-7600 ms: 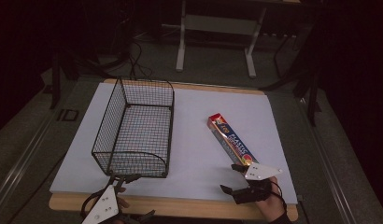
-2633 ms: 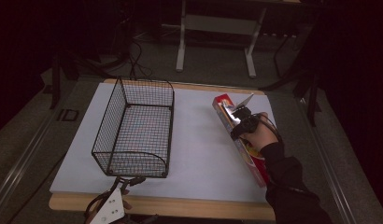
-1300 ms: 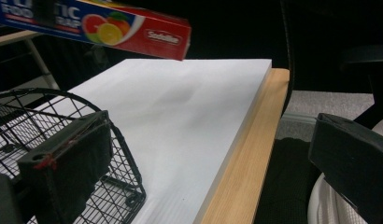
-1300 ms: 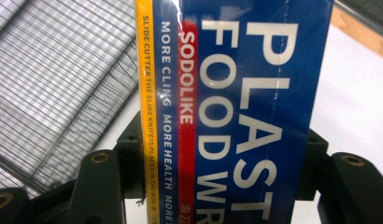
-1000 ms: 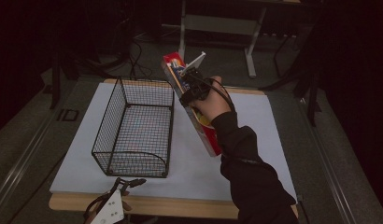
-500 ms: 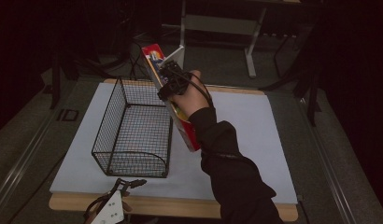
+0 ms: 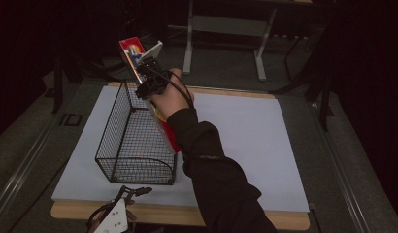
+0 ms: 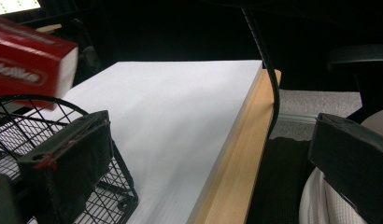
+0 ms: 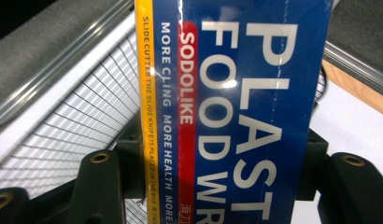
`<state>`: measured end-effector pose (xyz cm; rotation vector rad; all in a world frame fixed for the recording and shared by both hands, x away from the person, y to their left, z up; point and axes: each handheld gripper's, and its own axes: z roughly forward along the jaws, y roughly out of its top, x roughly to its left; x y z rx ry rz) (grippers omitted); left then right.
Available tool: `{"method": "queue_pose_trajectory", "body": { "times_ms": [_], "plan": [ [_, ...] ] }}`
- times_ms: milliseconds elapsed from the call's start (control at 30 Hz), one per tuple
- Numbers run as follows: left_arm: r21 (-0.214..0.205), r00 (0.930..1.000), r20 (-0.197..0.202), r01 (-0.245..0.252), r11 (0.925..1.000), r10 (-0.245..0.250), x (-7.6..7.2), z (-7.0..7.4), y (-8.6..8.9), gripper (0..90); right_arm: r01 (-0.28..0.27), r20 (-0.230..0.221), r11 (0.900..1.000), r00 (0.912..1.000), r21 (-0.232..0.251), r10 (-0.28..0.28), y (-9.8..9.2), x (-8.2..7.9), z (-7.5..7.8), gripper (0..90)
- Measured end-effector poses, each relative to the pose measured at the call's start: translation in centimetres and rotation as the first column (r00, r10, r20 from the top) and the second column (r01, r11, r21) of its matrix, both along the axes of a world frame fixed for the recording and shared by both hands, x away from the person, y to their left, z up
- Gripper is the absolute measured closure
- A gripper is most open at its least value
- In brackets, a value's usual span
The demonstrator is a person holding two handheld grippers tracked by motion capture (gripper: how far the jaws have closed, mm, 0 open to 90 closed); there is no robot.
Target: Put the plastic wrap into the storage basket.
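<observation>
Counter first, broad and white-topped with a wooden edge along the near side. On its left part sits the wire basket, black mesh, long axis running near to far, rounded near end close to the counter's front edge. Through the mesh I can make out nothing lying on its floor. Over its right rim comes the long box of plastic food wrap, held up off the counter and steeply tilted: its long axis runs from low and near-right, beside the basket's right wall, up to high and far-left, with the red end cap pointing up past the basket's far end. In the right gripper view the blue face reads "PLASTIC FOOD WR…" with "SODOLIKE" on a red stripe and a yellow edge band, lettering running along the box's length, basket mesh behind it. The right gripper has its jaws clamped on the box's upper part, one on each long side, the person's dark sleeve reaching in from the near edge. The left gripper rests low at the counter's near-left edge, just in front of the basket; in the left gripper view its jaws stand wide apart with nothing between them, one beside the basket's near corner, the box's red end hanging above.
</observation>
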<state>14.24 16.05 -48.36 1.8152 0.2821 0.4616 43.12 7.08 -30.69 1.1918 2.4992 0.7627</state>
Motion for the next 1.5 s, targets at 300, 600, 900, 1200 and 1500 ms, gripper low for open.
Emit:
{"method": "queue_pose_trajectory", "body": {
  "times_ms": [300,600,900,1200,1500],
  "plan": [
    [-0.004,1.0,0.001,0.01,0.9999,-0.01,0.0,0.0,0.1,0.2,-0.025,0.021,0.9995,0.9995,0.022,0.025,3.2,-1.0,-1.6,39.3],
    [-0.003,0.9999,0.004,0.016,0.9999,-0.016,-0.1,0.1,0.1,0.2,-0.051,-0.043,0.9986,0.9978,-0.013,0.051,4.9,-1.3,-5.2,39.3],
    [0.001,0.9998,0.003,0.02,0.9998,-0.02,-0.1,0.0,0.0,0.2,-0.045,-0.077,0.9988,0.9961,-0.018,0.044,4.8,-1.0,-7.6,39.2],
    [0.006,0.9998,0.003,0.022,0.9997,-0.022,0.0,0.0,0.0,0.2,-0.006,-0.088,0.9998,0.9961,-0.019,0.004,4.3,-0.8,-9.2,39.1],
    [0.012,0.9998,0.007,0.021,0.9997,-0.021,0.0,0.0,0.0,0.2,-0.01,-0.101,0.9985,0.9949,-0.054,0.004,4.2,-0.6,-11.0,38.1]
  ]
}}
